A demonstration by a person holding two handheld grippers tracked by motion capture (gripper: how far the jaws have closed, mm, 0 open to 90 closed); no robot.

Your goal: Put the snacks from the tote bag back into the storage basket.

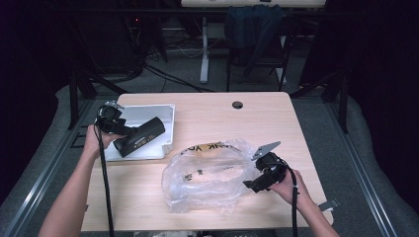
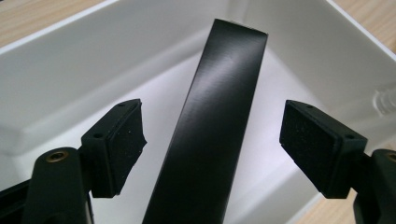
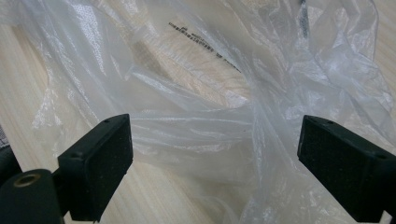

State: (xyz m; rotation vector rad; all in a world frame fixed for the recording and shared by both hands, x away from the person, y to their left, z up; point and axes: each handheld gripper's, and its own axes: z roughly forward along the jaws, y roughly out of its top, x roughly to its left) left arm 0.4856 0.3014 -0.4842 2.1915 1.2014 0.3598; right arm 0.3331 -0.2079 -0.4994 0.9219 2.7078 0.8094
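Both forearms are bare, no sleeves. Each hand carries a black gripper with a black cable trailing back from it. The right gripper (image 1: 253, 183) wears a grey three-cornered plate on top. The left gripper (image 2: 212, 147) has matte black pads with small screws and a brass-ringed hole behind one pad.

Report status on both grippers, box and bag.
Left gripper open, fingers clear of black box in white tray. Right gripper open at plastic bag.
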